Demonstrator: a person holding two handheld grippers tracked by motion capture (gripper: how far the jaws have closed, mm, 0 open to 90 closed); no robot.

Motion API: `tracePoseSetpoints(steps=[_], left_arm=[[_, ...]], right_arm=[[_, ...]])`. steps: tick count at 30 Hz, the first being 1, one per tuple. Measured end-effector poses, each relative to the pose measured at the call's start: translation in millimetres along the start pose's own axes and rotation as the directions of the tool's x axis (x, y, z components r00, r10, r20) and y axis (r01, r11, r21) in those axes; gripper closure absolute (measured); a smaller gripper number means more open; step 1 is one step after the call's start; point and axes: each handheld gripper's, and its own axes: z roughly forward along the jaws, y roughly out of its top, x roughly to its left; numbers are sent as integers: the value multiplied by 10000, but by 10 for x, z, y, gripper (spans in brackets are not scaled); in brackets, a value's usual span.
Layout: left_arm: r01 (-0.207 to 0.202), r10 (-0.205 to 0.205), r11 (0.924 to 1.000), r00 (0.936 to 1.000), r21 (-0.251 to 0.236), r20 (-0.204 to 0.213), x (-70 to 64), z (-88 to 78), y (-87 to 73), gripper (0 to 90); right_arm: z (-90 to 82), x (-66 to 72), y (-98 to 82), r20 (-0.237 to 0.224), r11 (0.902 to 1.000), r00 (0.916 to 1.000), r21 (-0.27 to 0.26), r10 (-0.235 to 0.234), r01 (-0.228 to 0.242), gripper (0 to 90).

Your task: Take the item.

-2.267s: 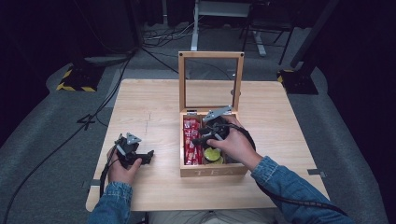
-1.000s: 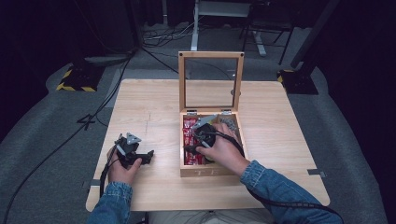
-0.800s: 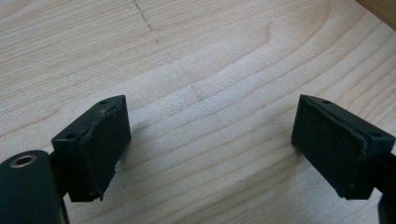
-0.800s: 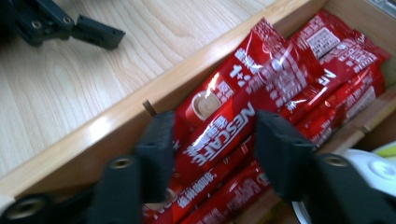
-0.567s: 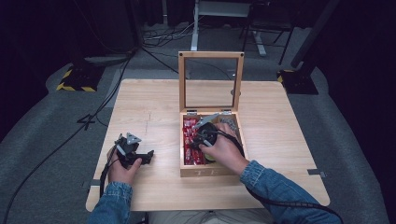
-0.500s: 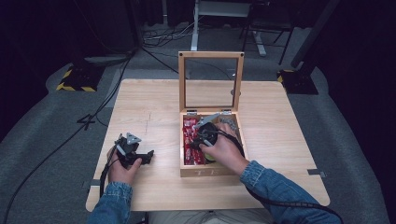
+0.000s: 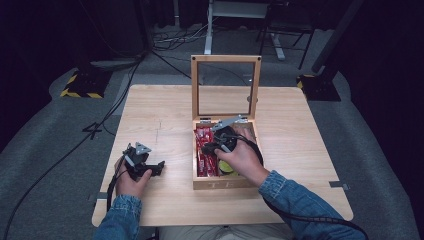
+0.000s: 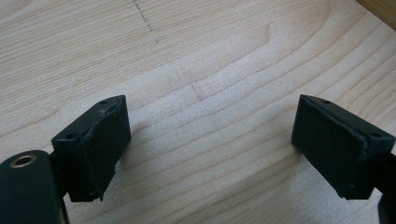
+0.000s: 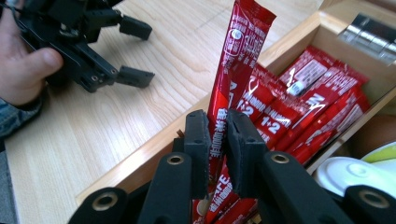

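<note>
a wooden box [image 7: 220, 184] sits near the middle of the wooden table [image 7: 300, 135], its glass-paned lid [image 7: 226, 87] standing upright at the far side. the right gripper [image 7: 212, 147] is down in the box's left compartment, and the hand [image 7: 242, 157] behind it hides much of the box's near right part; a bit of yellow-green [image 7: 226, 167] peeks out beside the hand, too covered to identify.

in the right gripper view, the right gripper [image 9: 218, 140] is clenched on a red sachet stick [image 9: 236, 70], its two black jaws pressed against the stick's lower half. the stick stands nearly upright, its top edge cut off by the frame and its lower end hidden behind the jaws. more red sachets [image 9: 299, 107] lie packed in the compartment behind it; the print on them is partly readable as "1+2", the rest too blurred. a white lid-like object [image 9: 355, 172] and a yellow-green edge show in the next compartment at the right, cropped by the frame. a metal hinge [image 9: 373, 30] is blurred in the far corner.

the left gripper [image 7: 156, 167] rests on the table well left of the box, held by the left hand [image 7: 131, 182]. in the left gripper view its jaws stand wide apart, released, with bare wood between them [image 8: 210, 140]; the pads [image 8: 105, 144] are frayed at the edges.
</note>
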Motion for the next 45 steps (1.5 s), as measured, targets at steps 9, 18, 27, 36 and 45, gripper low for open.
tracePoseSetpoints(steps=[9, 18, 27, 36, 45], left_arm=[[15, -15, 10000, 10000, 17, 2, -1, 1, 2, 121], [11, -11, 10000, 10000, 15, 6, -1, 1, 2, 121], [10, -10, 10000, 10000, -10, 24, -1, 1, -2, 121], [-17, 17, 10000, 10000, -5, 35, 2, 0, -1, 121], [-15, 15, 10000, 10000, 1, 51, 6, 2, 2, 120]], right_arm=[[-165, -26, 56, -39, 9986, 10000, -527, -48, 46, 795], [-419, -86, 119, 80, 9946, 9997, -1010, -220, 227, 795], [-715, -248, 103, 385, 9887, 9993, -1496, -17, 74, 795], [-1036, -405, 40, 778, 9815, 9970, -1905, -30, 178, 795], [-1332, -593, -126, 1236, 9744, 9918, -2248, 318, -32, 795]])
